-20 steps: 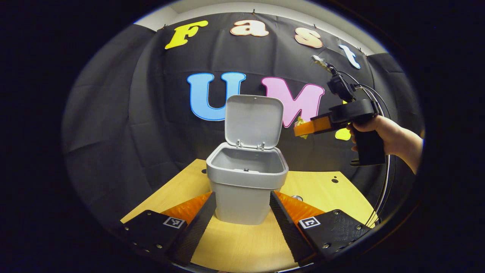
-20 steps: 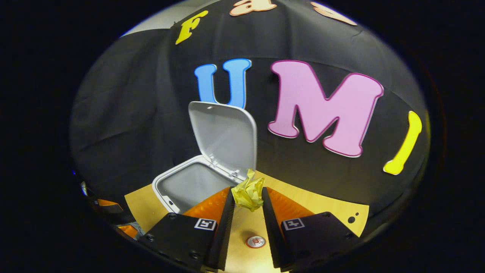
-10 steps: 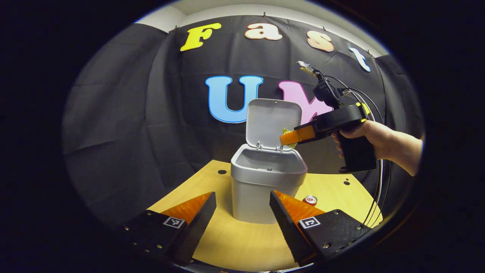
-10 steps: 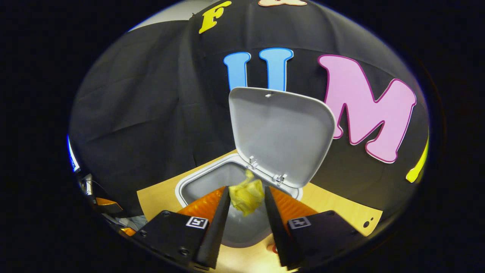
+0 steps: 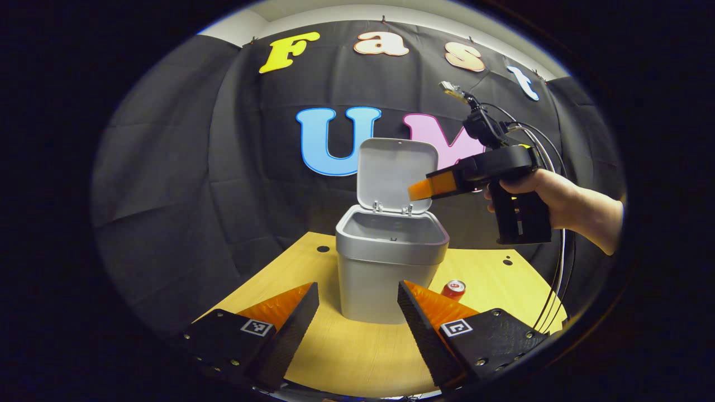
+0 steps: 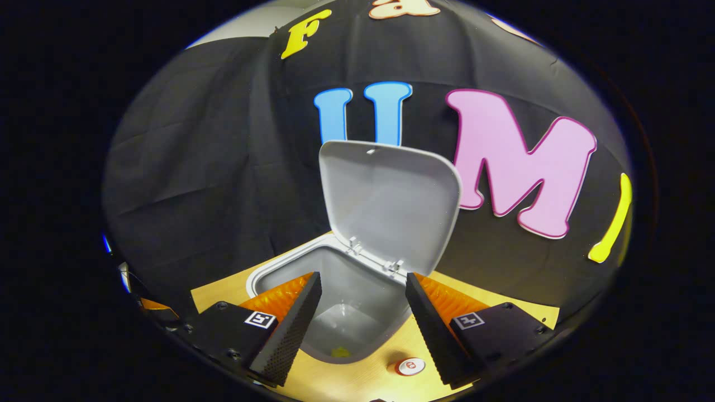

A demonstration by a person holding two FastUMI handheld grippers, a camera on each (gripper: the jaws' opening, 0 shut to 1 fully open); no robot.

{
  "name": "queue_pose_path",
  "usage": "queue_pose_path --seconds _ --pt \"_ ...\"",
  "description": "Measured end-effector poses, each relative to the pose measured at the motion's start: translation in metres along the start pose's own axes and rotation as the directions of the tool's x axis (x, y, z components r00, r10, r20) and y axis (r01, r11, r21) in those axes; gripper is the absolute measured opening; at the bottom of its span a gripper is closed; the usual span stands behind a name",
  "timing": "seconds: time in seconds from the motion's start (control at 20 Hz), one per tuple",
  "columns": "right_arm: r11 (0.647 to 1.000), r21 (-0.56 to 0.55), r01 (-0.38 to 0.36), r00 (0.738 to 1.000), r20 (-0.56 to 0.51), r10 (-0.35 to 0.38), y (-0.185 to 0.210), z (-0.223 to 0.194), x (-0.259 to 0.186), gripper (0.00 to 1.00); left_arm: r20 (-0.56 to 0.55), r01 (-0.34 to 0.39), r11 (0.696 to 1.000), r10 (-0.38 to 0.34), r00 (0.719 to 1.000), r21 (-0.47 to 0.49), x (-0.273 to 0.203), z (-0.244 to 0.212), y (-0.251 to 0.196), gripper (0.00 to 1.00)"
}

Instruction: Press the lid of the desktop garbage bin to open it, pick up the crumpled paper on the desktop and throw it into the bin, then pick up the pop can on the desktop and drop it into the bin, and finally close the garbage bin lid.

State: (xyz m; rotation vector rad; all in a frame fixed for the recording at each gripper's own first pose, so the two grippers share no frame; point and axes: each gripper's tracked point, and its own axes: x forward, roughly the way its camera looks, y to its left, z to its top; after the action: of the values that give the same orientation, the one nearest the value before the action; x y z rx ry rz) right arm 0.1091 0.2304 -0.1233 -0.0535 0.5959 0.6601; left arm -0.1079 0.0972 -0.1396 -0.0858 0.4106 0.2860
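Left gripper view
Your left gripper [image 5: 357, 293]: jaws apart with nothing between the pads, low over the wooden desktop [image 5: 357, 357].
Bin [image 5: 385, 268]: upright on the desktop, straight ahead past your fingertips and framed in the gap between them, apart from both.
Lid [image 5: 396, 173]: swung up on its rear hinge, standing nearly vertical, inner face toward you.
Pop can [image 5: 453, 289]: upright, long axis vertical, top up, on the desktop just right of the bin's base and just beyond your right finger.
Your right gripper [image 5: 418, 191]: held in your hand [image 5: 550, 195] above the bin's right rear corner, fingers aimed left toward the lid; whether its jaws are apart cannot be told from here.

Right gripper view
Your right gripper [image 6: 363, 279]: jaws spread wide and gripping nothing, looking down into the bin [image 6: 268, 273].
Lid [image 6: 388, 206]: upright behind the opening, above and beyond your fingertips.
Crumpled paper [image 6: 339, 352]: a small yellow scrap on the bin's floor, below the gap between your fingers, clear of both.
Pop can [image 6: 409, 366]: seen from above, top facing the camera, on the desktop [image 6: 357, 385] just outside the bin's near rim, just beside your right finger.
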Motion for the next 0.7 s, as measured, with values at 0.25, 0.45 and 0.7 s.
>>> queue_pose_path --seconds 0.25,0.45,0.7 --pt "0.992 0.033 0.124 0.983 0.133 -0.127 -0.047 0.013 -0.046 0.98 0.007 0.097 0.991 -0.098 0.995 0.087 0.028 -0.019 -0.039 0.93" --pt "0.963 0.117 0.244 0.947 0.185 -0.263 -0.094 0.001 -0.080 0.98 -0.030 0.221 0.958 -0.219 0.975 0.182 0.055 -0.052 -0.086 0.93" --pt "0.901 0.164 0.401 0.882 0.197 -0.428 -0.147 -0.038 -0.129 0.98 -0.087 0.362 0.921 -0.353 0.932 0.144 0.073 -0.096 -0.142 0.93"
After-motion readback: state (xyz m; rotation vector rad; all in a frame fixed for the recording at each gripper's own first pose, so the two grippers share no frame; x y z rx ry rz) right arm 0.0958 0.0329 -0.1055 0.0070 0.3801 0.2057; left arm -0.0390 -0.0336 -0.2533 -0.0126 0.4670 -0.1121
